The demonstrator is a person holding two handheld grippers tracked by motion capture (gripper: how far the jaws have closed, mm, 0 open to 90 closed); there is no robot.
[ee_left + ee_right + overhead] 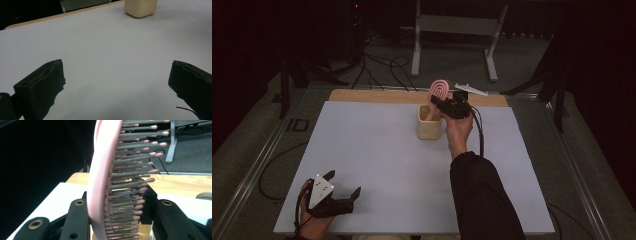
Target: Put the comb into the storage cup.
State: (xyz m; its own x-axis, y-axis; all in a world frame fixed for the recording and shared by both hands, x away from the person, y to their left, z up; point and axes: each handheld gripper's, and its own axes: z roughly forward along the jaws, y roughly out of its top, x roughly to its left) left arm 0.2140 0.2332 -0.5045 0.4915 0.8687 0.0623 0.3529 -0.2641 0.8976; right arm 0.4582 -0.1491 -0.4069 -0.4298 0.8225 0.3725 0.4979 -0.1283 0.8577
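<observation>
A pink hairbrush (440,89) with grey, pink-tipped bristles stands upright over a cream cup (430,129) at the far middle of the table, its lower end reaching down into the cup. My right gripper (439,102) is shut on the brush just above the cup's rim. In the right gripper view the pink back of the hairbrush (102,177) and its bristles sit squeezed between the jaws of that gripper (115,220). My left gripper (344,182) rests open near the front left corner; its view has the wide-apart jaws (116,77) over bare table, with the cup (141,8) far off.
A white sheet (377,165) covers the table, with a wooden strip (362,95) along its far edge. Behind the table stand a metal frame (452,25) and loose cables (382,65) on the floor. A white bar (470,89) lies near the far edge.
</observation>
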